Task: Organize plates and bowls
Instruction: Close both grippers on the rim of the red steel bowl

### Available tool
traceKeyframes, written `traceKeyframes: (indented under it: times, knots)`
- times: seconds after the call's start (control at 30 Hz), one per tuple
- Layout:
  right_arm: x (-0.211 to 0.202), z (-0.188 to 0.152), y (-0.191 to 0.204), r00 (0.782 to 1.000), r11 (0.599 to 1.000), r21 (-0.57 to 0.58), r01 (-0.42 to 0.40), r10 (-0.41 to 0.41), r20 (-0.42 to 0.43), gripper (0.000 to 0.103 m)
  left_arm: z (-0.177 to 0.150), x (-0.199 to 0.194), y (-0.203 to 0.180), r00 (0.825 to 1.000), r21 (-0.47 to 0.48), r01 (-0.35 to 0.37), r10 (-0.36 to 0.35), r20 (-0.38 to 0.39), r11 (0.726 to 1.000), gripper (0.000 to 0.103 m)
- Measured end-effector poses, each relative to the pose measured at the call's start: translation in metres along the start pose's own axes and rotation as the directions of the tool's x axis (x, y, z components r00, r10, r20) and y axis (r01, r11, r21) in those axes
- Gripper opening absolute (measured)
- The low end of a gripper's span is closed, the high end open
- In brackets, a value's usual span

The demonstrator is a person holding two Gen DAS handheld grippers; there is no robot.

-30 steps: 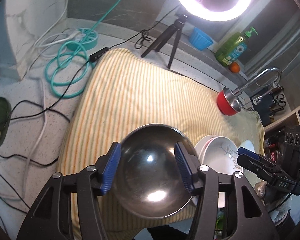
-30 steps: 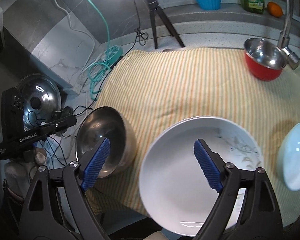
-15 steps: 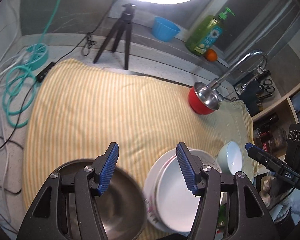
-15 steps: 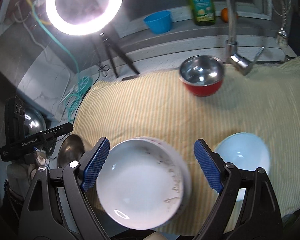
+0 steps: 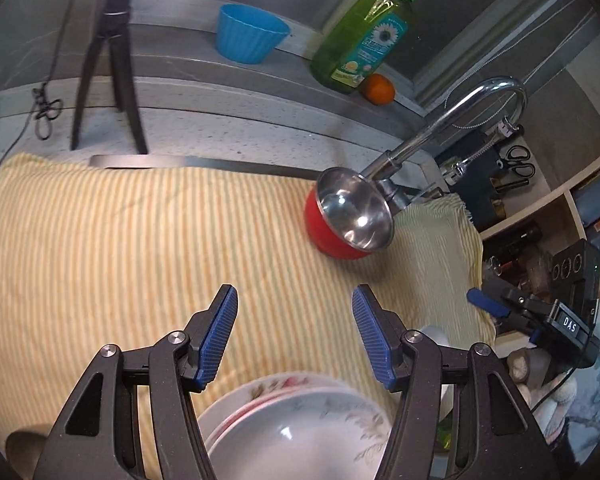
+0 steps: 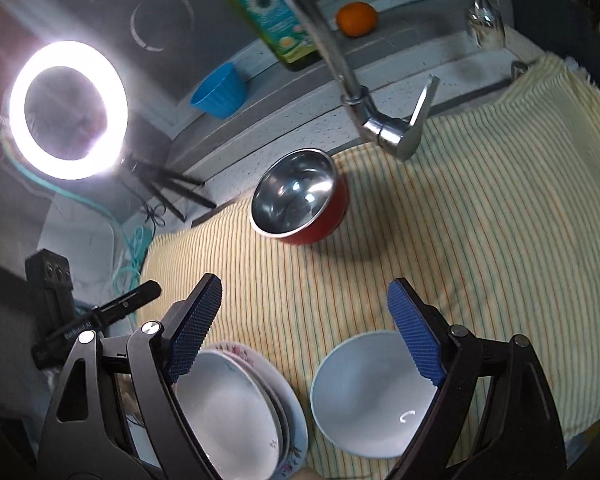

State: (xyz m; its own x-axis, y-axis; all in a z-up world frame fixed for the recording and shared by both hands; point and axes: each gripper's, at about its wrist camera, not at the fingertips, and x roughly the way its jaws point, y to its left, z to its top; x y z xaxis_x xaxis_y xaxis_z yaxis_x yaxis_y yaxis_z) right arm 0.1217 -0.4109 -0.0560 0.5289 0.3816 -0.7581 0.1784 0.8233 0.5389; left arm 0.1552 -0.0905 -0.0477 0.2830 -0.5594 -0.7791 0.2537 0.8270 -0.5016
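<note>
White letters "DAS" stand on a small black label (image 5: 568, 323) on the other gripper's body, right of the fingers. The green soap bottle's label (image 5: 374, 50) shows a daisy; its print is unreadable.

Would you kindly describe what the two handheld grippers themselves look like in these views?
Both match: the left gripper and right gripper each have two black plastic triangular arms with cut-out windows, silver round pivot screws, and ribbed blue rubber pads on the fingers. Seen from the other wrist, each carries a black box with white lettering. No cable on them and no sleeve can be made out.
</note>
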Motion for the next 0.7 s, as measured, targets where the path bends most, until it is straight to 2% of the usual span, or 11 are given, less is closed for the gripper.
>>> traceKeyframes:
  times: [0.27,0.43,0.5,0.7]
  knots:
    - [0.035,0.029,-0.018,0.997,0.996,0.080,-0.032,0.037,-0.061,0.067,0.037,0.049,-0.020,0.999,0.013,0.015,-0.015,-0.032,1.000,0.055]
    - [0.056,0.041,-0.022,0.995,0.993,0.111,-0.032,0.042,-0.091,0.057,0.055,0.078,-0.019,0.997,-0.019,0.032,-0.033,-0.071,0.999,0.048]
    - [0.065,0.044,-0.023,0.994,0.992,0.121,-0.027,0.039,-0.103,0.051,0.059,0.087,-0.018,0.996,-0.019,0.022,-0.023,-0.085,1.000,0.043]
    - [0.083,0.052,-0.029,0.992,0.987,0.160,-0.028,0.047,-0.121,0.041,0.068,0.107,-0.015,0.994,-0.028,0.018,-0.021,-0.110,0.999,0.033]
